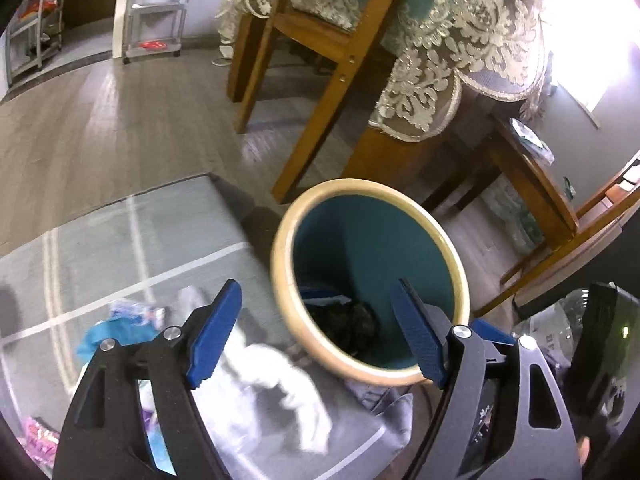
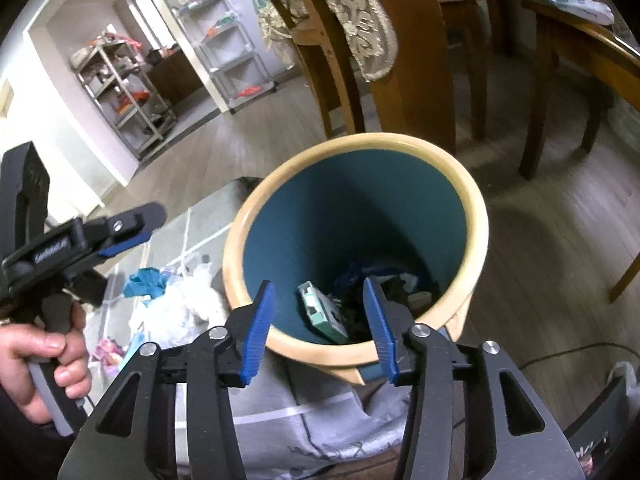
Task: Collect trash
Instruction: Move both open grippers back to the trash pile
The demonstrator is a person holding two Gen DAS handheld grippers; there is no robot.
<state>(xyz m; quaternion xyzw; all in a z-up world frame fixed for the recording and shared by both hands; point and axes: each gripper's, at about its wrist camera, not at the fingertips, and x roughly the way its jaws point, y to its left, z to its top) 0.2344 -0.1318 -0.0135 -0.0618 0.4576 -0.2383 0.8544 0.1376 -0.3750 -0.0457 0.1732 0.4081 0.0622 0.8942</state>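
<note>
The right tongs (image 2: 320, 328) hang spread and empty at the bottom of the frame, over the bin (image 2: 476, 240), where a green packet (image 2: 322, 312) lies. The left tongs (image 1: 316, 336), also spread and empty, are nearer the remaining trash: white wrappers (image 1: 280, 376) lower centre, blue scrap (image 1: 108, 332) lower left on the grey mat (image 1: 160, 232).

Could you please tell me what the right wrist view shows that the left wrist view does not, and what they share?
Only the right wrist view shows the person's hand holding the left gripper, and a teal-and-white carton inside the bin, below the open right gripper.

Only the left wrist view shows the left gripper's blue fingers spread open and empty, with a crumpled white cloth below them.

Both show the round teal bin with a cream rim and the blue crumpled wrapper on the grey mat.
</note>
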